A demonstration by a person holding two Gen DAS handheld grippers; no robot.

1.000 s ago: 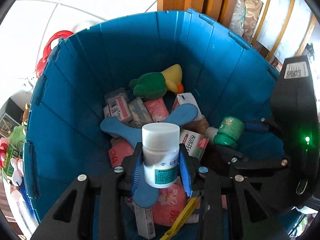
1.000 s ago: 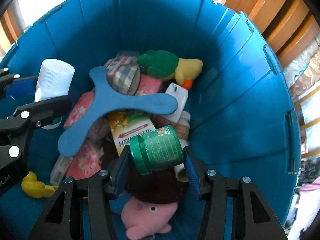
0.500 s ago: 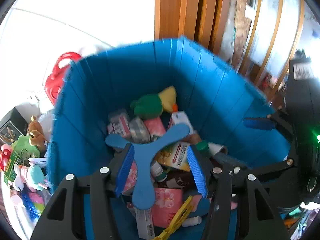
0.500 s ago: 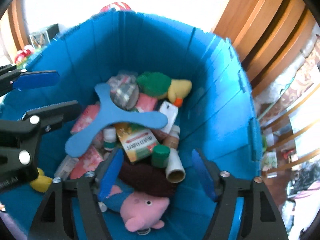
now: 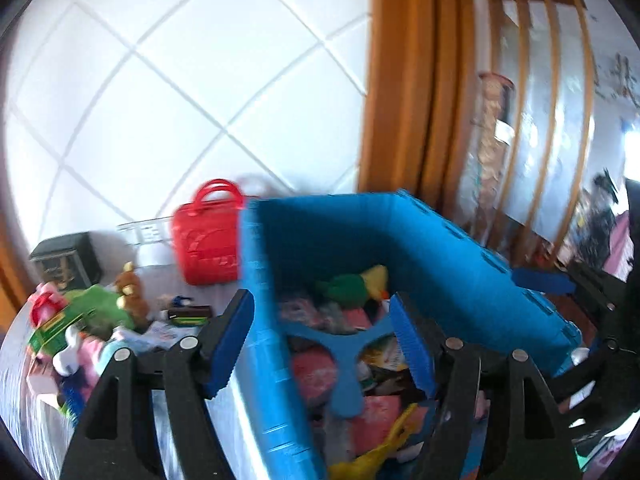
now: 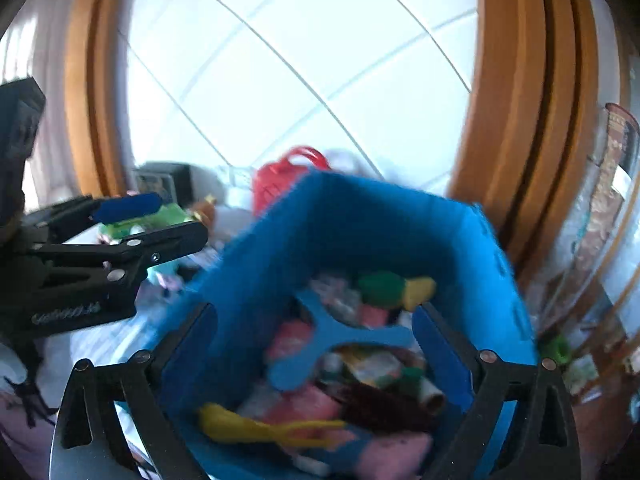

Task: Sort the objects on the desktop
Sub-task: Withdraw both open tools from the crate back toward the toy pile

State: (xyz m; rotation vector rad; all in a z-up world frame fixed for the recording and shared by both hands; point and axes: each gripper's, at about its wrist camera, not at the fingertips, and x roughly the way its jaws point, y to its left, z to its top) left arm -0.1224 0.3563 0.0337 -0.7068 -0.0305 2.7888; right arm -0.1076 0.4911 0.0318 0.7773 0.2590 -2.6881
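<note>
A blue bin holds a heap of things, among them a blue three-armed toy and a green and yellow plush duck. My left gripper hovers above the bin's left wall, its jaws opening with nothing between the pads. It also shows at the left of the right wrist view. My right gripper hangs over the bin's near side, jaws opening wide and empty. Both views are blurred by motion.
A red basket stands behind the bin. Left of the bin lies a pile of toys, with a green box and a black box. Wooden frames and a tiled wall lie beyond.
The left gripper let go of the white bottle and the right of the green jar, both into the bin. Both grippers rose and drew back, tilting up, with jaws widening.
</note>
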